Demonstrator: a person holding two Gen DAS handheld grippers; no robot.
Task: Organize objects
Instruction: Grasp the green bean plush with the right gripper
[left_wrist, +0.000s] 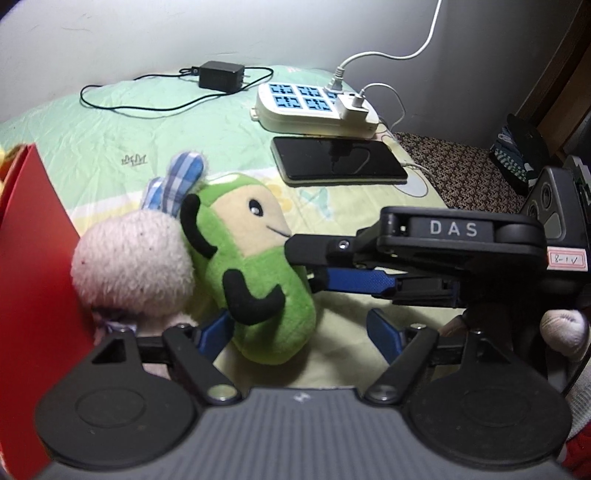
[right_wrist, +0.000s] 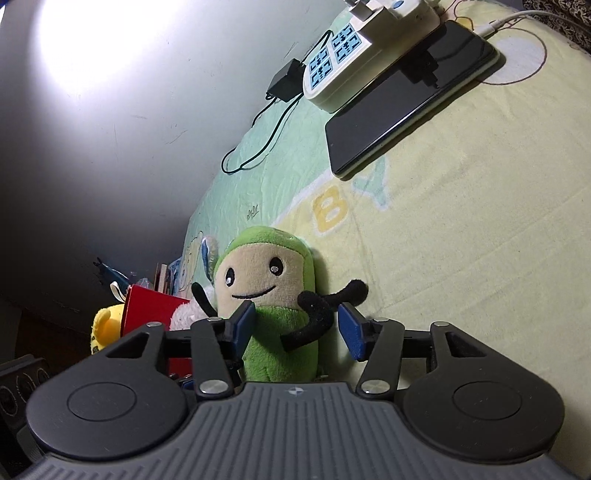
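Observation:
A green plush toy (left_wrist: 258, 266) with a beige face and black arms lies on the bed sheet (left_wrist: 129, 122), leaning against a fluffy pink plush (left_wrist: 133, 258) with blue plaid ears. My left gripper (left_wrist: 301, 334) is open. The toy's lower end sits between its blue pads, well clear of the right pad. From the right, my right gripper (left_wrist: 303, 269) reaches in at the toy's side. In the right wrist view the green plush toy (right_wrist: 266, 350) stands between the spread pads of my right gripper (right_wrist: 297, 325), which is open; the right pad is off the body.
A red box (left_wrist: 33, 258) stands at the left, against the pink plush. Behind it is a yellow plush (right_wrist: 105, 325). Farther back on the bed lie a dark phone (left_wrist: 338, 158), a white power strip (left_wrist: 314, 107) with plugs, and a black adapter (left_wrist: 221, 75) with cable.

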